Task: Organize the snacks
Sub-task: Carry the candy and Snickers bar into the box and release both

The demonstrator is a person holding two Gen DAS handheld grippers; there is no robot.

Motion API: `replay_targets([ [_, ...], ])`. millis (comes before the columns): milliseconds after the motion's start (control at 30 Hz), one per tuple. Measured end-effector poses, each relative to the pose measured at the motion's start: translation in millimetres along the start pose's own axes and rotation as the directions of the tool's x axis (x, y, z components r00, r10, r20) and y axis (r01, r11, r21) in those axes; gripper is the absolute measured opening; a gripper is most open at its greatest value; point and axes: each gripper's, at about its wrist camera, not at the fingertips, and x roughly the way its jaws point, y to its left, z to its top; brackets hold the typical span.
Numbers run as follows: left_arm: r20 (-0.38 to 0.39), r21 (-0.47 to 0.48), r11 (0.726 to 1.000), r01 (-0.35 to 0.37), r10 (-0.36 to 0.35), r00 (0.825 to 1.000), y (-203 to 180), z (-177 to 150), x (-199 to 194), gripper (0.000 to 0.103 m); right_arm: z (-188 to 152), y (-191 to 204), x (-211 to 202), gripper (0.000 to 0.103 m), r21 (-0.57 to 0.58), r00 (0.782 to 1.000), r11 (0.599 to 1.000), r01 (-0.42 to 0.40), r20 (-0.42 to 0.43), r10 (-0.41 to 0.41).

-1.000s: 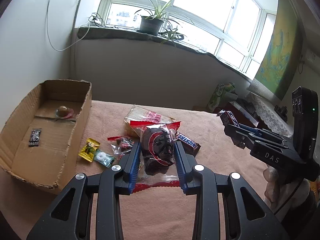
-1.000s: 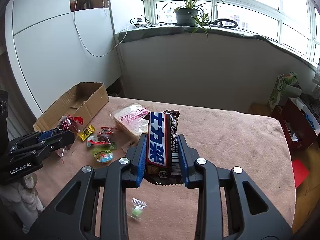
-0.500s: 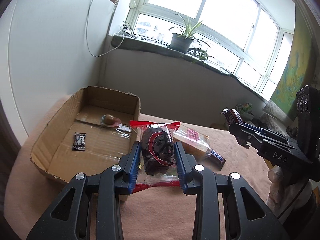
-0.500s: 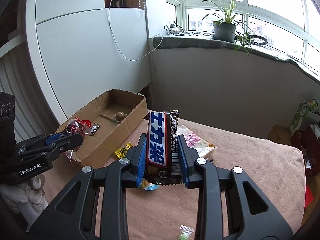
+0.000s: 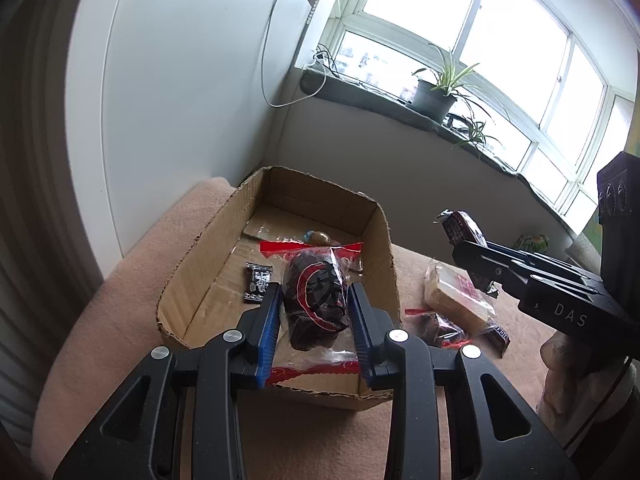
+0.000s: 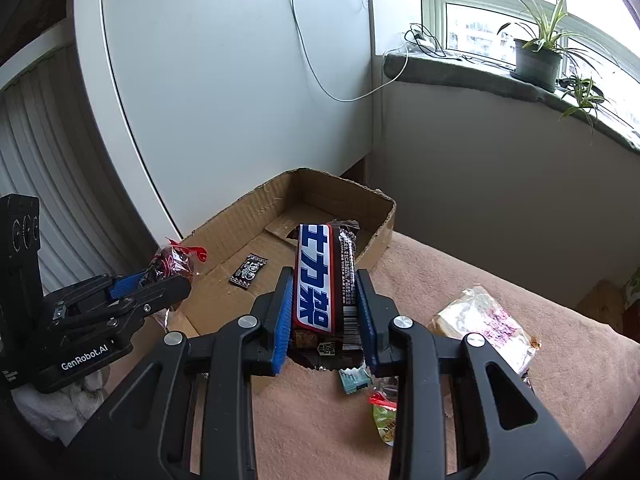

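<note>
The left claw (image 5: 314, 312) is clamped on a clear red-edged bag of dark snacks (image 5: 316, 300), held above the open cardboard box (image 5: 384, 264). The right claw (image 6: 324, 312) grips a brown chocolate bar (image 6: 324, 280) over the box's near corner. On the box floor, a small black packet (image 6: 248, 270) lies at ten o'clock from the bar. More wrapped snacks (image 6: 486, 326) lie on the pink-covered counter (image 6: 460, 272) at four o'clock.

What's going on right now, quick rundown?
Left gripper shut on red-edged snack bag, over cardboard box. Right gripper shut on chocolate bar, near box edge. Nothing blocking the box.
</note>
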Motion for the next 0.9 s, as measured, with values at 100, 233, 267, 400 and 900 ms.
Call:
replay_targets([
  [100, -0.008, -0.013, 1.000, -0.011, 0.011, 1.000, 7, 0, 4, 0.032, 4, 10, 17, 0.030, -0.014, 1.000, 1.000, -0.013, -0.025, 0.013],
  [233, -0.013, -0.021, 1.000, -0.018, 0.018, 1.000, 14, 1, 9, 0.032, 8, 23, 34, 0.030, -0.042, 0.999, 0.999, -0.020, -0.049, 0.018],
  [267, -0.014, -0.022, 1.000, -0.020, 0.020, 1.000, 15, 2, 10, 0.032, 8, 25, 38, 0.030, -0.046, 0.998, 0.999, -0.023, -0.055, 0.020],
  [400, -0.023, -0.027, 0.999, -0.030, 0.030, 0.999, 20, 1, 16, 0.032, 12, 32, 56, 0.030, -0.056, 0.997, 0.998, -0.020, -0.082, 0.016],
  [900, -0.036, -0.044, 0.997, -0.055, 0.054, 0.998, 26, 3, 16, 0.047, 14, 27, 54, 0.060, -0.035, 0.998, 0.999, -0.004, -0.056, 0.002],
])
